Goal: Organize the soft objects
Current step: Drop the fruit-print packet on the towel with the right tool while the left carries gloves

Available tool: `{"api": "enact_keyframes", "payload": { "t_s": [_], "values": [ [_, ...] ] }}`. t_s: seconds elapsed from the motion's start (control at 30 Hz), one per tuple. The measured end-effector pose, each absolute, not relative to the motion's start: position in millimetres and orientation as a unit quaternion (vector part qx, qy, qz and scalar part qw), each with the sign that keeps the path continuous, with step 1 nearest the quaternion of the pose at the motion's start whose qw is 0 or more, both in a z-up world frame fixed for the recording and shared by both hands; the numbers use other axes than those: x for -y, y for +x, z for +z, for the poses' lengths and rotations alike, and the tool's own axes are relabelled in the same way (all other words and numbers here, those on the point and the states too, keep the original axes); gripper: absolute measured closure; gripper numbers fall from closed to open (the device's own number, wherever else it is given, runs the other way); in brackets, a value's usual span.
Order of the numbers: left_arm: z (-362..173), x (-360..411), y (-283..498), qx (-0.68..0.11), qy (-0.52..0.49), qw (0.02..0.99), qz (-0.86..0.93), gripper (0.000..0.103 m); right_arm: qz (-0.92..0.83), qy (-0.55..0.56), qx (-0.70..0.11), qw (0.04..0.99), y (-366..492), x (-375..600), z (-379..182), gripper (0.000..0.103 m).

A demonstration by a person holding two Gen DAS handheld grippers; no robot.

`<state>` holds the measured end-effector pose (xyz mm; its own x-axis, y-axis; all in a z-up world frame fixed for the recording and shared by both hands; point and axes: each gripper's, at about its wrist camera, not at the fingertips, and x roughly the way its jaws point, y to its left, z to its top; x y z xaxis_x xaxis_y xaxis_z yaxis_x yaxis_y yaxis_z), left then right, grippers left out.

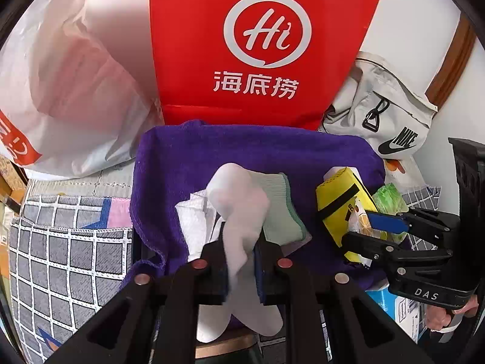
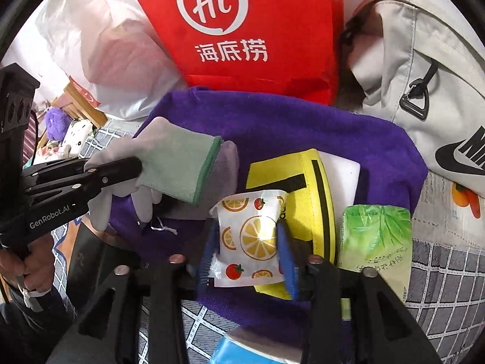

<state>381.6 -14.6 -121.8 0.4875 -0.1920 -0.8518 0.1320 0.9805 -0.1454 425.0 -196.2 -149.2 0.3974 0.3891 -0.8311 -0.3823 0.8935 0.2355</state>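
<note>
Over a purple towel (image 2: 303, 127) spread on a checked bed cover (image 1: 60, 242), both claws are mid-pickup: the left claw (image 1: 241, 261) pinches a limp white glove with a green cuff (image 1: 239, 209), while the right claw (image 2: 247, 242) squeezes a lemon-print tissue pack (image 2: 251, 236) lying against a yellow pouch (image 2: 306, 188). Sorting appears under way; next, each soft item likely needs lifting clear and placing, perhaps in the red bag (image 2: 257, 30) behind.

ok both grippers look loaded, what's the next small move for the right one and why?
Probably lift the right gripper a little: its fingers are shut on the fruit-print tissue pack, which overlaps the yellow pouch on the purple towel. The left gripper holds the white glove apart.
</note>
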Motion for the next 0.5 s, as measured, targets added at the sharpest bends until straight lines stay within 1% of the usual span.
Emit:
{"api": "enact_keyframes", "payload": {
  "t_s": [0.07, 0.1, 0.13, 0.23, 0.3, 0.37, 0.4, 0.43, 0.5],
  "values": [
    [-122.5, 13.9, 382.0, -0.499, -0.03, 0.861, -0.093, 0.088, 0.235, 0.003, -0.495, 0.836, 423.1, 196.3, -146.5, 0.055],
    [-123.2, 13.4, 382.2, -0.501, -0.032, 0.86, -0.092, 0.087, 0.236, 0.003, -0.494, 0.837, 422.5, 196.3, -145.5, 0.052],
    [-123.7, 12.9, 382.5, -0.503, -0.033, 0.859, -0.093, 0.085, 0.237, 0.002, -0.49, 0.839, 421.5, 196.5, -143.1, 0.051],
    [-125.4, 13.1, 383.8, -0.506, -0.035, 0.857, -0.094, 0.081, 0.242, 0.007, -0.481, 0.842, 418.5, 198.8, -136.4, 0.048],
    [-127.5, 12.9, 385.9, -0.51, -0.037, 0.854, -0.093, 0.079, 0.245, 0.012, -0.474, 0.846, 416.0, 201.9, -132.1, 0.041],
    [-128.7, 12.1, 386.9, -0.514, -0.041, 0.852, -0.094, 0.075, 0.243, 0.015, -0.466, 0.851, 413.1, 206.2, -126.9, 0.041],
    [-128.9, 11.7, 387.4, -0.515, -0.045, 0.851, -0.094, 0.072, 0.24, 0.018, -0.461, 0.854, 412.3, 208.6, -123.3, 0.041],
    [-128.9, 11.7, 387.7, -0.517, -0.048, 0.849, -0.095, 0.066, 0.238, 0.019, -0.458, 0.856, 411.3, 209.9, -121.1, 0.041],
    [-127.4, 11.9, 387.0, -0.516, -0.054, 0.849, -0.099, 0.06, 0.234, 0.021, -0.452, 0.861, 408.8, 213.4, -115.7, 0.041]
  ]
}}
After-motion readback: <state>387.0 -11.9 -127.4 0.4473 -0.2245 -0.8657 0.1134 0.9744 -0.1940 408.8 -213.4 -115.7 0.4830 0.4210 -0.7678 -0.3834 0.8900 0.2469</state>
